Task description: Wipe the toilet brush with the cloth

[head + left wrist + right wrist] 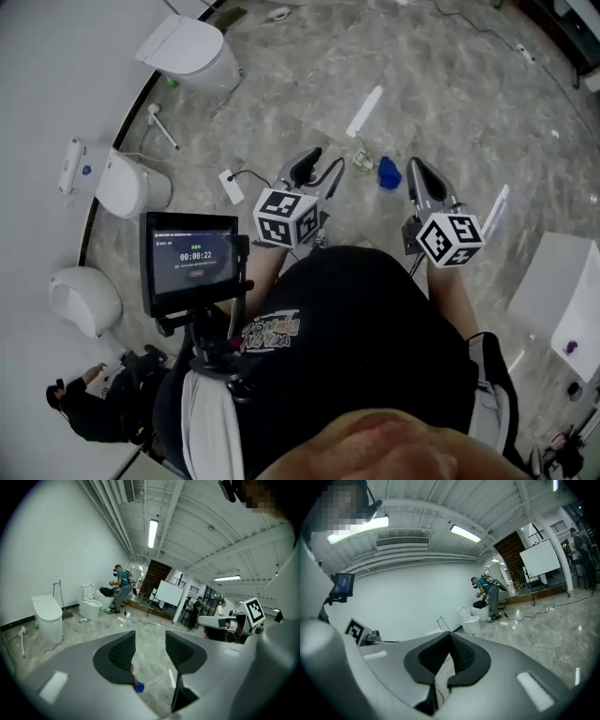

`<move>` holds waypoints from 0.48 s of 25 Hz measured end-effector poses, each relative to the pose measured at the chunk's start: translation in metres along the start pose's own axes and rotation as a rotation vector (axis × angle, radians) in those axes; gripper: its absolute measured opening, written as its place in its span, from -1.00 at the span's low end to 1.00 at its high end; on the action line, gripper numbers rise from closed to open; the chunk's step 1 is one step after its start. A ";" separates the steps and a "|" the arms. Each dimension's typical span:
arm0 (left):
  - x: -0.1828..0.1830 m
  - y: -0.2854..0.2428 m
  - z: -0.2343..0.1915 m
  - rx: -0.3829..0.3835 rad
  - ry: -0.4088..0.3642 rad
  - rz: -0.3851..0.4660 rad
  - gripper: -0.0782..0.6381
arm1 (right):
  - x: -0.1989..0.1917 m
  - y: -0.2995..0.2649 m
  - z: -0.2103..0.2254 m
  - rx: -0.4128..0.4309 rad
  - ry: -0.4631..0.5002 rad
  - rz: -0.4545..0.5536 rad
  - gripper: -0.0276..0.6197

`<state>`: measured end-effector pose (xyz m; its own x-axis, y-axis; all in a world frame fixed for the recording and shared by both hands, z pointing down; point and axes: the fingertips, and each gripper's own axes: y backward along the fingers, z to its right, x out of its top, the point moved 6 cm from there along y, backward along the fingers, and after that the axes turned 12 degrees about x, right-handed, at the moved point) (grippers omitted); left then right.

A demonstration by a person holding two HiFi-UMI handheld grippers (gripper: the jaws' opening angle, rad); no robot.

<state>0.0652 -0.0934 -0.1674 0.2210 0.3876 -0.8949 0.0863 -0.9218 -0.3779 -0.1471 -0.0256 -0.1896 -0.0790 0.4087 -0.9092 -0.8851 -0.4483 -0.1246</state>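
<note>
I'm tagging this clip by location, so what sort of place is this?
Likely an open workshop or test hall, not a real bathroom: several toilets stand unscreened along one wall, and a whiteboard stands further back.

Several toilets [187,52] line a white wall [51,550] on marble floor [469,103]

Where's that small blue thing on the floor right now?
In the head view the blue thing lies on the floor between the left gripper and the right gripper, nearer the right one, with a white stick lying just beyond it.
</note>
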 end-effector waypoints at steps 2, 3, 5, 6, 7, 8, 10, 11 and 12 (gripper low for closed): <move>0.008 -0.004 0.007 -0.031 -0.001 0.027 -0.22 | 0.007 0.004 0.001 -0.024 0.016 0.022 -0.91; 0.013 -0.006 0.012 -0.060 -0.013 0.036 -0.22 | 0.011 0.008 0.001 -0.046 0.020 0.043 -0.91; 0.024 -0.012 0.024 -0.137 -0.052 0.051 -0.22 | 0.016 0.018 -0.002 -0.099 0.017 0.096 -0.91; 0.029 -0.013 0.029 -0.162 -0.068 0.061 -0.22 | 0.017 0.021 -0.004 -0.113 0.010 0.115 -0.91; 0.031 -0.012 0.033 -0.173 -0.077 0.072 -0.22 | 0.015 0.023 -0.007 -0.117 0.000 0.125 -0.91; 0.033 -0.009 0.037 -0.177 -0.080 0.082 -0.22 | 0.012 0.025 -0.011 -0.117 -0.009 0.127 -0.91; 0.033 -0.005 0.046 -0.182 -0.082 0.100 -0.22 | 0.005 0.031 -0.018 -0.131 -0.011 0.128 -0.91; 0.033 -0.004 0.049 -0.185 -0.092 0.108 -0.22 | 0.001 0.033 -0.021 -0.144 -0.007 0.130 -0.91; 0.031 -0.004 0.052 -0.187 -0.105 0.112 -0.22 | -0.002 0.035 -0.023 -0.157 -0.003 0.133 -0.91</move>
<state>0.0208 -0.0776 -0.2063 0.1379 0.2725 -0.9522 0.2479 -0.9403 -0.2332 -0.1675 -0.0605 -0.2009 -0.1920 0.3400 -0.9206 -0.7846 -0.6167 -0.0641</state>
